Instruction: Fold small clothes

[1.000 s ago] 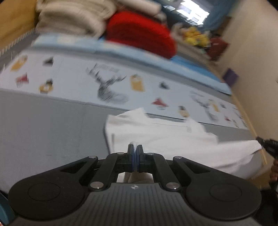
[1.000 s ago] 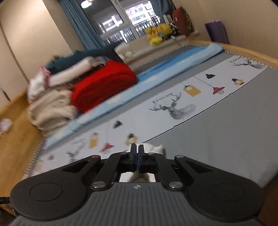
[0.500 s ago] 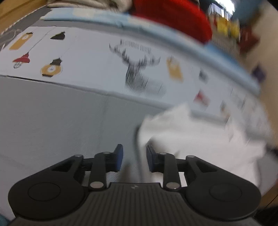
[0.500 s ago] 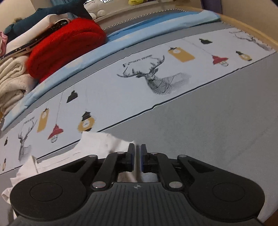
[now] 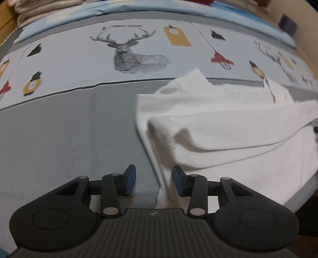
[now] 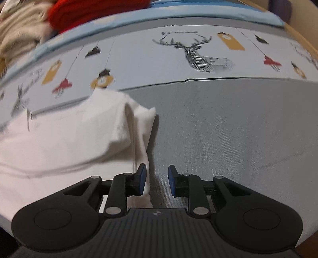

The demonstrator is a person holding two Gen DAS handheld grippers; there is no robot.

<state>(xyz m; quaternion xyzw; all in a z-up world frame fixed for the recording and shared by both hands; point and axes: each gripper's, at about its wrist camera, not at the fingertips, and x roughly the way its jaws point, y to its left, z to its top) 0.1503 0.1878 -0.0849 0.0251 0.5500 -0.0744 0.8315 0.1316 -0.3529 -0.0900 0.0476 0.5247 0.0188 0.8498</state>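
A small white garment (image 5: 228, 123) lies rumpled on the grey part of the bed cover (image 5: 69, 135), with one layer folded loosely over another. My left gripper (image 5: 154, 179) hangs low over the garment's left edge; its jaws are opening, and the edge runs between the blue pads without being pinched. In the right wrist view the same white garment (image 6: 65, 139) fills the left side. My right gripper (image 6: 157, 181) sits at the garment's right edge, jaws opening, with the cloth beside the left pad and grey cover (image 6: 228, 139) in the gap.
A pale band printed with deer heads (image 5: 131, 55), lamps and tags crosses the bed beyond the garment. Behind it lie a light blue sheet (image 6: 178, 12), a red knitted pile (image 6: 89, 12) and cream folded clothes (image 6: 17, 31). The bed's near edge runs under both grippers.
Both grippers were shut on the white garment and held it up; they have come down towards the bed and their jaws have parted, leaving the garment lying on the grey cover.
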